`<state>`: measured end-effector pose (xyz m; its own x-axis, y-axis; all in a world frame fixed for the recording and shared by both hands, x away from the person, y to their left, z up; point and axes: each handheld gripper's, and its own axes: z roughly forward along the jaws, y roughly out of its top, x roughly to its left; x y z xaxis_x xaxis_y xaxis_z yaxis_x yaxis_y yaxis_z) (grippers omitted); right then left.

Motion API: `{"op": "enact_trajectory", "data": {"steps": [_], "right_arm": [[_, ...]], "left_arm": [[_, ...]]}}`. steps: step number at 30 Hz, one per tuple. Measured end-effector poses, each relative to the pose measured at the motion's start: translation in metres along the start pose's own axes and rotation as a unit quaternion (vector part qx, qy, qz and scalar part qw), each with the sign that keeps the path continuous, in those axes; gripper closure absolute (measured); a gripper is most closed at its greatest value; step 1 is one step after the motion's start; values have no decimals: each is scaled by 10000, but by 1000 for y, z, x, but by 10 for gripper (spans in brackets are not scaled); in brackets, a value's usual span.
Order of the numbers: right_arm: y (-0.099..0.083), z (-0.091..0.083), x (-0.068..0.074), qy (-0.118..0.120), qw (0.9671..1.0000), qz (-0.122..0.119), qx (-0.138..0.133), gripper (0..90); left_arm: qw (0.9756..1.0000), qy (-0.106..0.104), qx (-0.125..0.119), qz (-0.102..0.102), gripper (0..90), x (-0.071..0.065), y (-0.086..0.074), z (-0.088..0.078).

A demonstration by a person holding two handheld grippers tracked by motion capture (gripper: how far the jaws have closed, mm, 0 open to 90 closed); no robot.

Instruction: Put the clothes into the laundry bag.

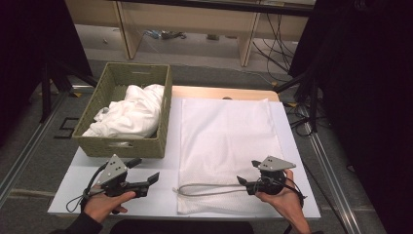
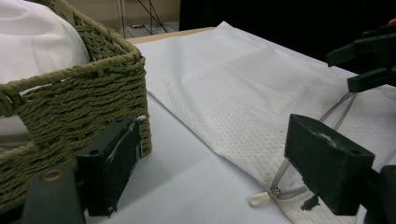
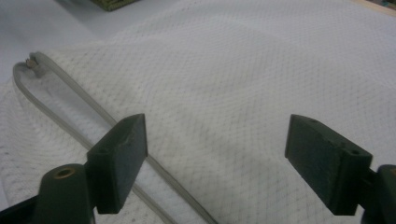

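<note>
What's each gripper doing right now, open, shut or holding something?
Left gripper: open, holding nothing, beside the basket.
Right gripper: open, holding nothing, over the zipper of the white mesh bag.

Basket (image 1: 127, 141) w/ cloth (image 1: 132, 114) in it left on table (image 1: 160, 195); mesh bag (image 1: 226, 141) just right, zipper (image 1: 209, 189) at near edge.

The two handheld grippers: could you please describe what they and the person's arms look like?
Each hand holds a black gripper, the left gripper and the right gripper, each topped by a grey three-cornered plate with small holes. The jaws end in flat, dark rectangular pads. A dark cable trails from the left one, and a dark sleeve covers the left forearm.
</note>
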<state>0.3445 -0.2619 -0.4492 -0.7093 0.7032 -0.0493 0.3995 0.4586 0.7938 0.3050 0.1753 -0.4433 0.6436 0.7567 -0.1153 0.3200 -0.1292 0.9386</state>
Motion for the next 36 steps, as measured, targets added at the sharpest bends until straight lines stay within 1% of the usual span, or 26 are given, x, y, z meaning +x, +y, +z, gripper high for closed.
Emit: {"op": "enact_trajectory", "data": {"steps": [1, 2, 3, 5, 7, 8, 9, 10, 11, 12, 13, 15, 16, 18, 19, 20, 21, 23, 25, 26, 28, 29, 32, 34, 35, 36], "right_arm": [[0, 4, 0, 17, 10000, -31, 88, 255], [0, 4, 0, 17, 10000, -31, 88, 255], [1, 5, 0, 20, 9999, -47, 145, 261], [1, 11, -1, 84, 9991, -246, 327, 285], [1, 13, 1, 114, 9988, -273, 385, 308], [1, 13, 1, 114, 9988, -273, 385, 308], [2, 17, 1, 128, 9976, -464, 503, 313], [2, 17, 1, 128, 9976, -464, 503, 313], [2, 21, 3, 151, 9959, -545, 699, 312], [2, 21, 3, 151, 9959, -545, 699, 312], [2, 23, 3, 178, 9953, -619, 721, 310], [2, 28, 6, 195, 9938, -648, 883, 301], [1, 30, 7, 145, 9938, -686, 859, 301], [2, 34, 8, 208, 9925, -760, 933, 311], [1, 37, 9, 212, 9911, -858, 997, 334], [1, 37, 9, 212, 9911, -858, 997, 334], [1, 39, 8, 290, 9895, -964, 1038, 346], [0, 43, 10, 276, 9870, -847, 1336, 388], [0, 44, 10, 245, 9871, -866, 1321, 412], [1, 45, 8, 267, 9865, -945, 1308, 466], [3, 45, 5, 96, 9863, -827, 1424, 499], [3, 46, 3, 9, 9873, -802, 1368, 525], [5, 48, -5, -174, 9866, -795, 1411, 535], [6, 50, -8, -99, 9874, -712, 1409, 536], [7, 51, -8, -125, 9878, -615, 1426, 536], [8, 52, -11, -104, 9876, -644, 1431, 530]], "left_arm": [[10000, -3, 2, -39, 182, -1, 0, 0], [10000, -2, 4, -76, 182, -1, -1, 1], [10000, -28, -2, -21, 182, -1, -1, 1], [10000, -32, 2, -19, 181, -1, -1, 1], [10000, -26, 6, -32, 182, 0, -1, 0], [9999, 28, 43, -112, 182, -1, -1, -1], [10000, 7, 30, -21, 181, 0, -1, -1], [10000, 7, 30, -21, 182, 0, -1, -1], [10000, 1, 30, -12, 182, 0, -1, -1], [10000, -8, 44, -17, 182, 0, -1, -1], [9999, 13, 52, -102, 181, -1, -1, 0], [10000, -5, 70, -6, 181, 0, -1, 0], [10000, -4, 70, 0, 181, 0, -1, 0], [10000, -45, 51, 4, 181, 1, -1, 1], [10000, -29, 58, 9, 181, 1, -1, 1], [10000, -29, 58, 9, 181, 1, -1, 1], [10000, -8, 77, -7, 181, 0, -1, 0], [10000, -16, 67, -11, 182, 0, -1, 0], [10000, -18, 70, -9, 182, 0, -1, 0], [10000, -32, 60, -8, 181, 0, -1, 0], [10000, 9, 96, 17, 182, 0, -1, 0], [9999, 5, 96, 33, 182, 1, -1, 0], [10000, 6, 88, 9, 182, 1, -1, -1], [10000, -6, 88, 11, 182, 1, -1, 0], [9999, -1, 58, -94, 183, 0, -2, 1], [9999, -7, 57, -89, 183, 0, -2, 1]]}}
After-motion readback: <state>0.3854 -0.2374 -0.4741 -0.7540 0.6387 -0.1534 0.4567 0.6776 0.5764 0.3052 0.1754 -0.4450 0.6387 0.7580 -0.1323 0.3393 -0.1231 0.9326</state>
